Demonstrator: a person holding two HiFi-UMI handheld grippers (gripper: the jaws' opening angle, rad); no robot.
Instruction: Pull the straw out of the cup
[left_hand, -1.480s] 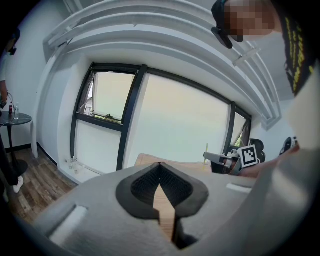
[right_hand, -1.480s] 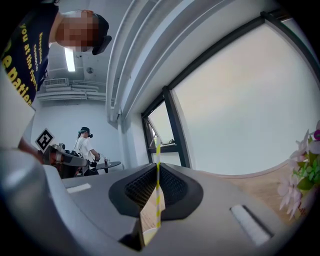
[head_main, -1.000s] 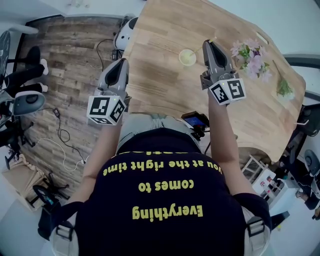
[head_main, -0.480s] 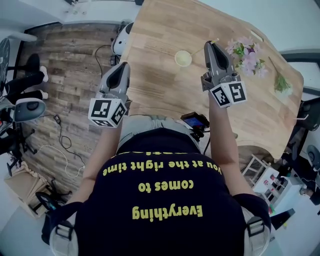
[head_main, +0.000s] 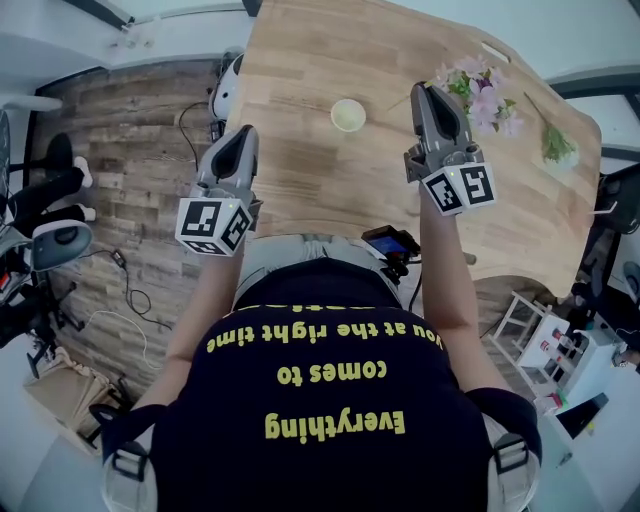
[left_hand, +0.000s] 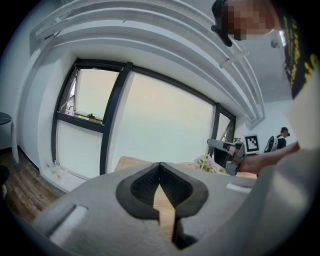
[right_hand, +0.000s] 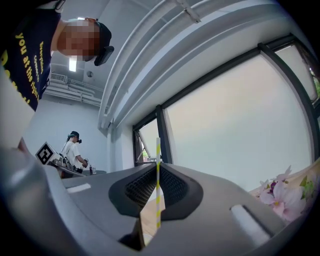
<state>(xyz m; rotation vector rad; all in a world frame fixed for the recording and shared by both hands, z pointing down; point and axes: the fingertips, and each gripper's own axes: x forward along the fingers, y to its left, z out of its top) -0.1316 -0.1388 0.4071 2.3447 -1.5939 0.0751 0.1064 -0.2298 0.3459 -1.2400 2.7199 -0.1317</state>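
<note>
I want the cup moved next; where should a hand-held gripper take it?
Probably at the near rim, from above: the cup stands upright on the table, mouth open, so one jaw can go inside the wall and one outside.

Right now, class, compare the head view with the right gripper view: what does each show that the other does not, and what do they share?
Head view only: the cup, the left gripper and the plank floor. Right gripper view only: the jaws pinching the yellow-and-white straw, which stands upright, plus a large window and a distant person. Both: the right gripper, the pink flowers and the wooden table.
</note>
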